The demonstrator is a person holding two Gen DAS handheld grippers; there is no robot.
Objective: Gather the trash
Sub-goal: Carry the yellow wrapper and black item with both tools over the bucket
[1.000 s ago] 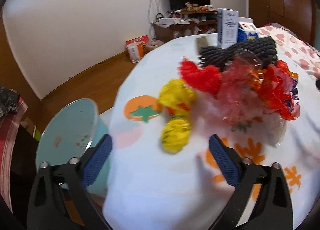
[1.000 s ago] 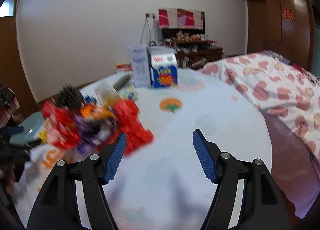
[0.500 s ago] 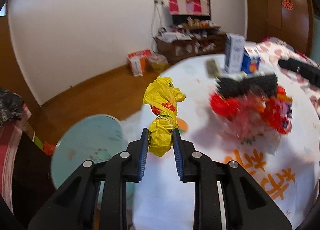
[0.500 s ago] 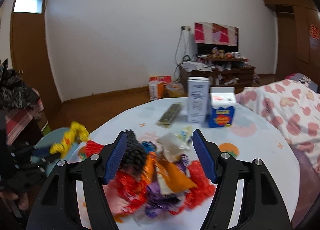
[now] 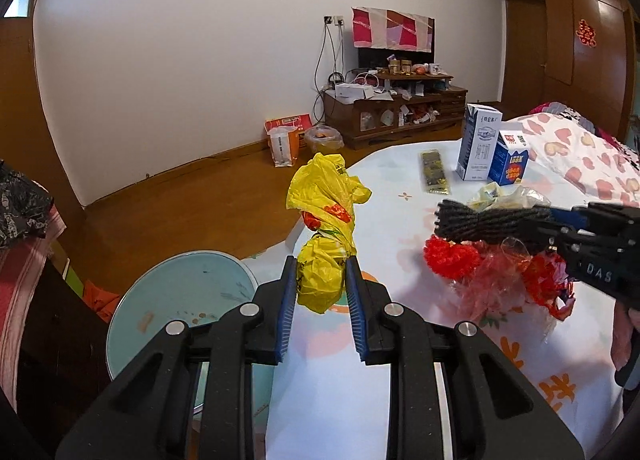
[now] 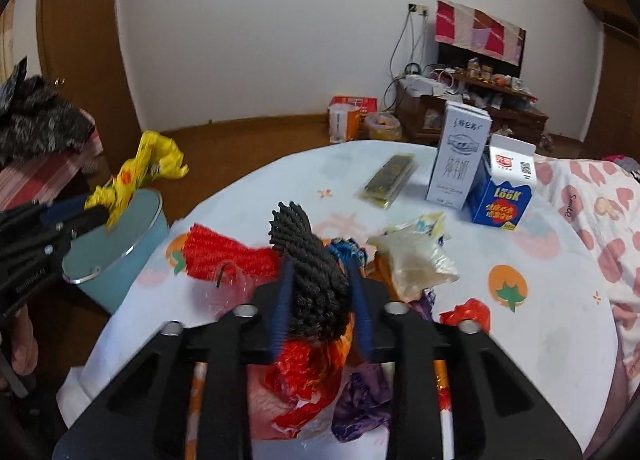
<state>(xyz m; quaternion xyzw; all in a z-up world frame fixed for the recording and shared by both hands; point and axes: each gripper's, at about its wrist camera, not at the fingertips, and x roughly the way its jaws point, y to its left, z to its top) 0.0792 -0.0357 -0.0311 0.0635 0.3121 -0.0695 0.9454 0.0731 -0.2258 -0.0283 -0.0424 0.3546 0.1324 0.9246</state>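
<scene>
Right away the round table [image 6: 520,360] fills most of the room before me, its white cloth printed with orange fruit, and its near edge is hidden behind the black gripper frames. Beside it stands a pale blue bin [image 6: 120,244], its base cut off from sight; only a little of what lies inside can be made out. Spread over the cloth is a heap of crumpled wrappers [image 6: 304,380], red, purple and clear, too tangled to tell piece from piece. Beyond it stand a tall white carton [image 6: 460,159] and a shorter blue carton [image 6: 504,195], touching. The left gripper [image 5: 321,280] has its pads clenched on a twisted yellow plastic bag [image 5: 324,227], lifted clear of the table, its knotted end between the pads and the rest sticking up above the bin's rim. The right gripper [image 6: 320,300] is closing on a black ribbed bundle [image 6: 308,268], which sits between its pads atop the heap.
</scene>
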